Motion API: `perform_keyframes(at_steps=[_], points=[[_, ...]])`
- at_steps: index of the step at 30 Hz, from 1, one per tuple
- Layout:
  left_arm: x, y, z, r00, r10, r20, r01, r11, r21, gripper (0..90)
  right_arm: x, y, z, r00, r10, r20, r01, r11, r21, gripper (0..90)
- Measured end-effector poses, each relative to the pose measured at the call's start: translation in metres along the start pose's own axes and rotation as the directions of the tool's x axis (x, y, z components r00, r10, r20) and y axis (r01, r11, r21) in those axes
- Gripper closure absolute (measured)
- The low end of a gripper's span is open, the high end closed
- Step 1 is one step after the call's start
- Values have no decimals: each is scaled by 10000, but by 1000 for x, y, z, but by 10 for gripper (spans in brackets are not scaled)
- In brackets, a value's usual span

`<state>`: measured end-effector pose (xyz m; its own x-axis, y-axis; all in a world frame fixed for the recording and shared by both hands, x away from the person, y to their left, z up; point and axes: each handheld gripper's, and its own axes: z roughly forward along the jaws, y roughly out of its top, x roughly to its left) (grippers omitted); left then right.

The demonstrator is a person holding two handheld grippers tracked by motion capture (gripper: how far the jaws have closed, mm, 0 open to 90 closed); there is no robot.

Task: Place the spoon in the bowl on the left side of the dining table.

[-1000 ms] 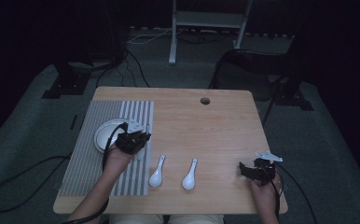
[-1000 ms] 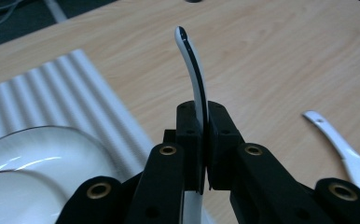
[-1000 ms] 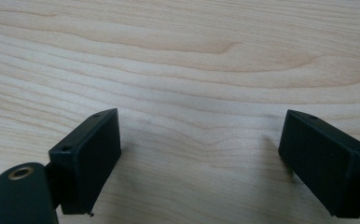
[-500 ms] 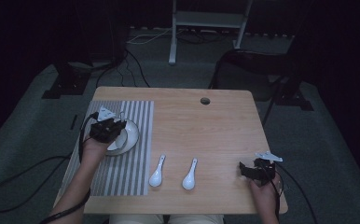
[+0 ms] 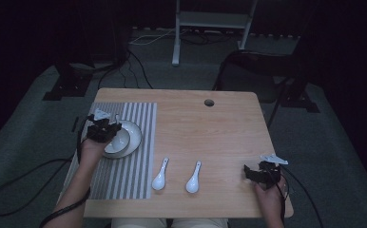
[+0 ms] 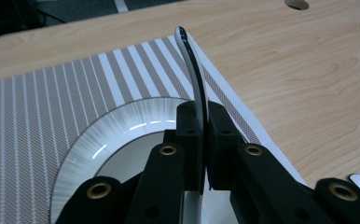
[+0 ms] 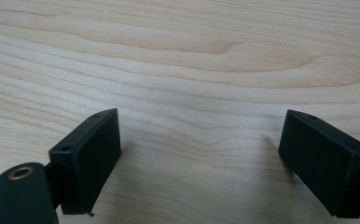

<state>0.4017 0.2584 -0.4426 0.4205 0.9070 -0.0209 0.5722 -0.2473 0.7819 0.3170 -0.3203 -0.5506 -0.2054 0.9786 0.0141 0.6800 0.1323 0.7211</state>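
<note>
Two risks: the left claw (image 6: 201, 154) pinches only the bowl (image 5: 120, 140) rim, which could slip; the right claw (image 7: 206, 158) gapes empty.

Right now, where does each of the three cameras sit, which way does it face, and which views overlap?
High view: above the near edge, looking forward and down on the table; both forearms and grippers enter from below.
Left gripper view: rides the left gripper, looking along jaws shut on a bowl rim over the plate.
Right gripper view: rides the right gripper, jaws open over bare wood.
Shared: high and left views both show the striped mat.
</note>
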Motion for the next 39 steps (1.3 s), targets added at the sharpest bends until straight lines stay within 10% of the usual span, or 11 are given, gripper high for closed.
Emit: perform_keyframes(at_steps=[19,39], points=[[20,-16,34,9966,-754,-338,784,9919,996,809,0,0,0,10000,2,-3,-2,10000,-3,122],[2,-20,25,9972,-254,-700,347,9904,1340,637,0,0,0,10000,5,-4,-5,10000,-4,122]])
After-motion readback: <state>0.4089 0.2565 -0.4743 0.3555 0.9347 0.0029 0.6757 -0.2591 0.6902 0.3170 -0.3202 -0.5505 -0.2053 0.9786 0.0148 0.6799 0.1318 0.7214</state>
